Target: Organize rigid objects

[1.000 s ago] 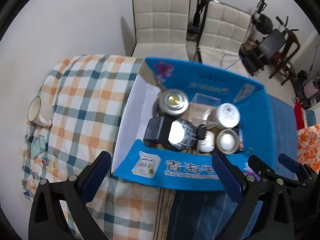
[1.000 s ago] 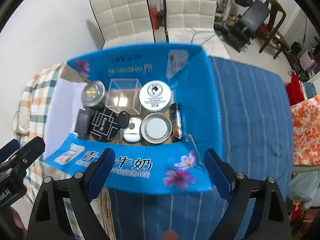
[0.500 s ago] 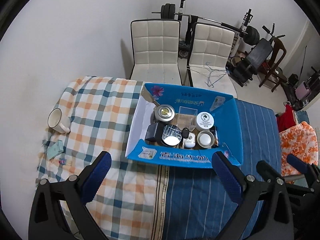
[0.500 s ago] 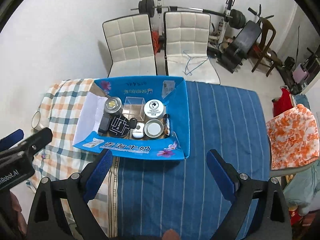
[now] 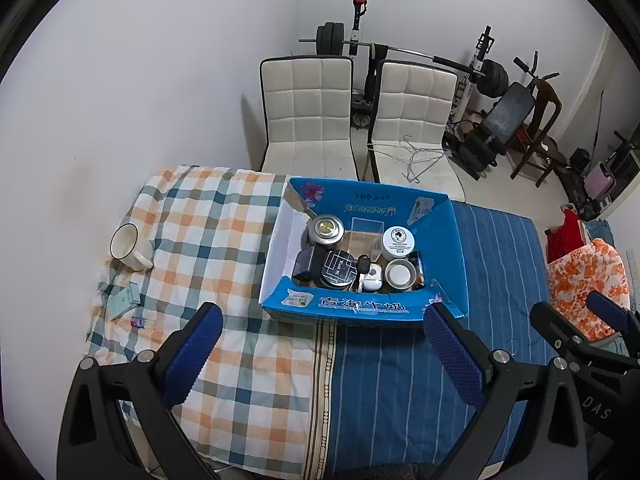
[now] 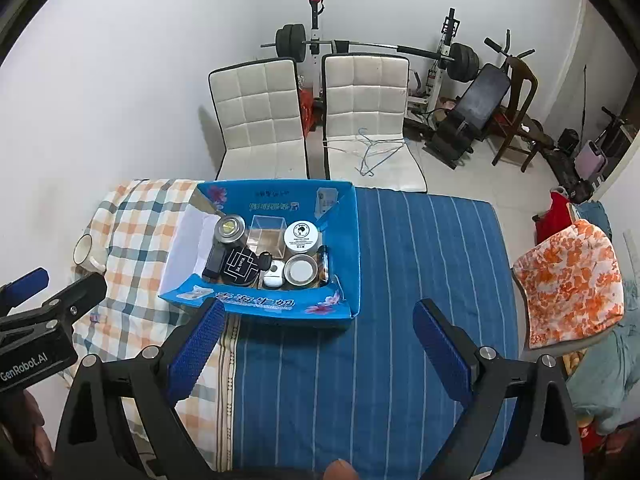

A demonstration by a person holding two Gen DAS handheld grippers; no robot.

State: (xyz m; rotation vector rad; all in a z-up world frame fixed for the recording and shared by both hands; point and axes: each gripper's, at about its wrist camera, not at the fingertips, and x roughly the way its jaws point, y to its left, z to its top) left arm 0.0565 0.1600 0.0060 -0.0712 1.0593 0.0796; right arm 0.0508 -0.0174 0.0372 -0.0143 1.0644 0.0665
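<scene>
A blue cardboard box [image 5: 456,256] [image 6: 344,256] stands on the cloth-covered table, holding several rigid items: a silver tin [image 5: 326,229], a clear plastic case [image 5: 364,236], a white round jar [image 5: 397,238], a black round case [image 5: 340,269] and an open round tin [image 5: 399,273]. My left gripper [image 5: 320,354] hangs open high above the table's near side, well short of the box. My right gripper [image 6: 316,350] is open too, above the blue striped cloth, with nothing between its fingers.
A white mug [image 5: 126,245] lies at the left edge of the checked cloth [image 5: 192,240], with small cards [image 5: 125,303] nearby. Two white chairs [image 5: 308,120] stand behind the table. Gym gear [image 5: 496,112] fills the back right. An orange floral cushion [image 6: 572,284] sits right.
Both grippers have pulled up and back from the box, so it looks much smaller and the whole table and room show. Both stay open.
</scene>
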